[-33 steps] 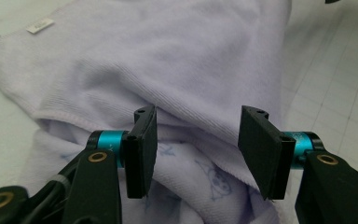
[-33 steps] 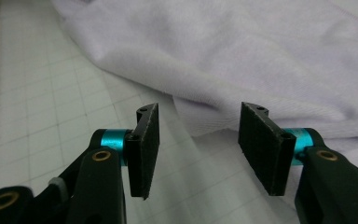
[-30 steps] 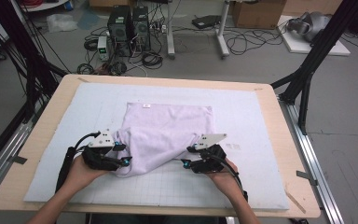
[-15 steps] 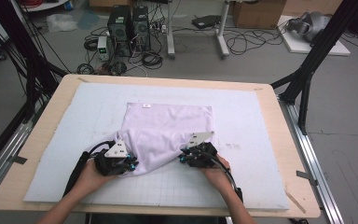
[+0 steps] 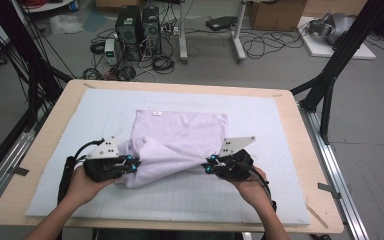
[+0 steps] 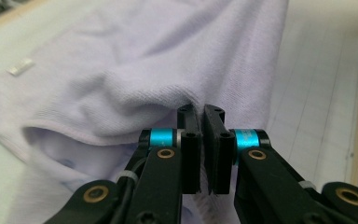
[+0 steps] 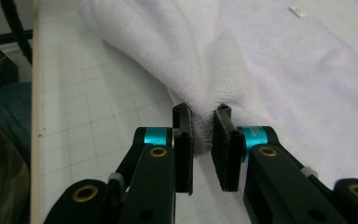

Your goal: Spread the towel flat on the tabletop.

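A pale lilac towel (image 5: 180, 137) lies folded on the white gridded mat (image 5: 260, 125), a small label (image 5: 157, 113) near its far edge. My left gripper (image 5: 132, 164) is shut on the towel's near left corner (image 6: 168, 93), and its jaws have just closed on the cloth. My right gripper (image 5: 209, 166) is shut on the near right corner (image 7: 200, 93), its jaws having just closed with a bunch of cloth pinched between the pads. Both near corners are lifted off the mat, so the front edge sags between the grippers.
The mat covers a wooden table (image 5: 300, 150) with a bare rim all round. Black frame posts (image 5: 330, 75) stand at the right and left. Computers (image 5: 135, 25), cables and a box sit on the floor beyond the far edge.
Both grippers came in on the towel's near corners and closed on them. They have since risen a little, pulling the corners up off the mat.
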Motion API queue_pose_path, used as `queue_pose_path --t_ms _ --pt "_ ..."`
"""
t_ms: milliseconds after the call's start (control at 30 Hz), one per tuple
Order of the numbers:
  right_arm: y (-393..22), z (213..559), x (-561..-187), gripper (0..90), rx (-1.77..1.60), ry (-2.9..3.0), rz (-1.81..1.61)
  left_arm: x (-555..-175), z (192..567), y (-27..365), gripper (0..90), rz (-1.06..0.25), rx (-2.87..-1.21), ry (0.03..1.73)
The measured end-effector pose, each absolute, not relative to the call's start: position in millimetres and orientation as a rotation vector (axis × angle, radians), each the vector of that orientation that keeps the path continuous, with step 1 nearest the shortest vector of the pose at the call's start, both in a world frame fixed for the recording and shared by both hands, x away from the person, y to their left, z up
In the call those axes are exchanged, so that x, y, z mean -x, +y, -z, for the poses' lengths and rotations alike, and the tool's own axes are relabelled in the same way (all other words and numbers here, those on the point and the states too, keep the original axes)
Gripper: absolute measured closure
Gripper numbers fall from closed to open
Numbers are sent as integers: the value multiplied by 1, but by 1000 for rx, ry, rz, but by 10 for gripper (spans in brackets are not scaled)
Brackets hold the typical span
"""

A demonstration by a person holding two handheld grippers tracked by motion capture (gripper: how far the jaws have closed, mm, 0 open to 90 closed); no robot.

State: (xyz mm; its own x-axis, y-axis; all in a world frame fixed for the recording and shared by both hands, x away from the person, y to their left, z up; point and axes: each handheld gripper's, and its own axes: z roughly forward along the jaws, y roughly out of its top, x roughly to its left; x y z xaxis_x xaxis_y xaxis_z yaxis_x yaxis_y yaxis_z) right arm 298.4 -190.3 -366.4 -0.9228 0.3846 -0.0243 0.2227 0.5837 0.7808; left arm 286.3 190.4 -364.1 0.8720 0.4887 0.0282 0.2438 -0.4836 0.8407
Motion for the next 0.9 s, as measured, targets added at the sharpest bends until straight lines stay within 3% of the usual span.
queue_pose_path --t_ms 200,400,500,600,700,900 --pt "-189 344 -328 803 -549 2585 -1212 -325 350 183 853 -416 -2100 617" --pt "-183 378 -383 796 -800 2608 -1190 -379 385 178 851 -372 -2143 796" --pt "-176 397 -401 764 -862 2632 -1133 -394 401 182 840 -289 -2141 854" --pt "-176 398 -402 691 -880 2614 -1171 -392 398 189 782 -274 -2123 846" --pt "-180 390 -392 626 -828 2580 -1193 -385 387 198 635 -306 -2087 860" --pt "-185 372 -358 557 -744 2521 -1306 -356 372 208 554 -341 -2077 773"
